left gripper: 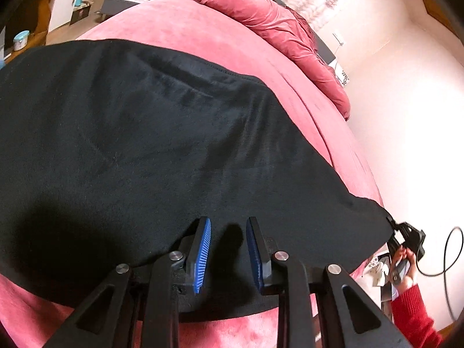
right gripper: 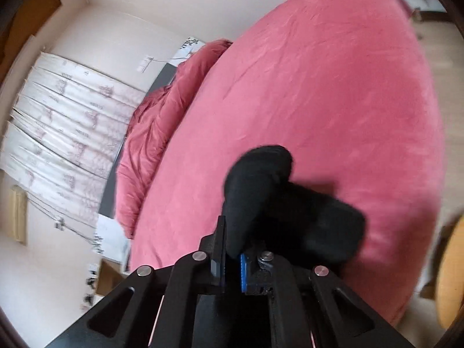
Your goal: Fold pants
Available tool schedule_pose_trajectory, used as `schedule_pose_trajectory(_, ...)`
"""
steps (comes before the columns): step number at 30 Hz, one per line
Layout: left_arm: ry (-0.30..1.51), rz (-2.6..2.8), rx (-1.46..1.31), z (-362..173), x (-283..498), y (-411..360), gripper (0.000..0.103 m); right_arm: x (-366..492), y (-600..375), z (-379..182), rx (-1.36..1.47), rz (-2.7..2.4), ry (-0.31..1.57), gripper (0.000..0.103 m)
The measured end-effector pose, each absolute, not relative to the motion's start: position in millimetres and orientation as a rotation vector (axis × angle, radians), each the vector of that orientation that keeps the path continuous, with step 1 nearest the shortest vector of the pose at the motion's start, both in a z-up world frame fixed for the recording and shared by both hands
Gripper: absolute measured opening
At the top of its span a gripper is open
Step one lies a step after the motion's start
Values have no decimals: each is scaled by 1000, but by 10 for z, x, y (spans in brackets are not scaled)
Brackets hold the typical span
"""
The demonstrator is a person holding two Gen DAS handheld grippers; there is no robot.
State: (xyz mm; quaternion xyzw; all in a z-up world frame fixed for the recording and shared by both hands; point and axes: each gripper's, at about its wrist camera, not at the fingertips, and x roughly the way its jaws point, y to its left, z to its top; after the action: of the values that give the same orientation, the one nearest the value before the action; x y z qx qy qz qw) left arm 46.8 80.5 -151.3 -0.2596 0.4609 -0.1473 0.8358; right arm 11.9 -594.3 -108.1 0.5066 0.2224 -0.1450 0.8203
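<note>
1. Roughly: black pants spread flat on pink bed, long axis running left to right across left wrist view, far left end cropped out of frame.
2. Left gripper hovering over near hem, pointing down at cloth; blue fingers part-open, nothing pinched, dark fabric visible in the gap but pads not pressing it. Near edge of pants directly under and just ahead of fingertips, so short drop enough for a grab.
3. Right end of pants drawn to a point at bed edge, pinched by right gripper, seen small at right margin with hand and red sleeve behind it, black cable looping off.
4. Right wrist view: right gripper clamped tight on bunched black corner, cloth bulging up past fingertips and draping right. View blurred.
5. Judgement: right hand owns the end and likely carries it leftward along the long axis; left nearer to mid-hem, suited to pin or lift the edge.
6. Surroundings: crumpled pink duvet far side of bed, well apart from pants; curtain and wall beyond. Fold path over bed unobstructed; cable near right hand the only snag risk.
</note>
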Motion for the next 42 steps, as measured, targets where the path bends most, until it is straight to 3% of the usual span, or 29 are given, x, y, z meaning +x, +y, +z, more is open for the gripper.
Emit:
schedule_pose_trajectory(3,970,-311,-519,-1521,453,777,26,173,-5968,-1428,1073,-369,660,9)
schedule_pose_trajectory(5,976,-311,-509,-1505,452,773,26,80,-5949,-1464,1066,-342,641,13)
schedule_pose_trajectory(7,982,-305,-509,-1467,441,766,26,-72,-5883,-1351,1024,-333,586,39)
schedule_pose_trajectory(8,979,-308,-512,-1449,458,731,26,-130,-5847,-1305,1014,-327,556,46)
schedule_pose_trajectory(12,921,-377,-520,-1306,494,630,26,-440,-5825,-1229,1028,-358,487,56)
schedule_pose_trajectory(17,904,-461,-464,-1164,774,332,27,-404,-5907,-1552,1077,-275,558,56)
schedule_pose_trajectory(21,935,-473,-434,-1142,1107,66,30,-187,-5998,-1705,1201,-280,442,52)
schedule_pose_trajectory(23,1006,-485,-383,-1212,1309,-142,31,-74,-6007,-1638,1161,-314,485,17)
schedule_pose_trajectory(28,1017,-396,-272,-1358,1561,-345,31,-259,-5980,-1216,1056,-353,390,16)
schedule_pose_trajectory(32,1006,-371,-286,-1408,1601,-372,30,-260,-6002,-1517,1002,-438,545,16)
schedule_pose_trajectory(38,1009,-442,-315,-1210,1578,-641,31,-305,-6014,-1724,1106,-405,491,24)
schedule_pose_trajectory(42,981,-601,-265,-1061,1606,-1225,32,-220,-6056,-1736,1171,-372,485,31)
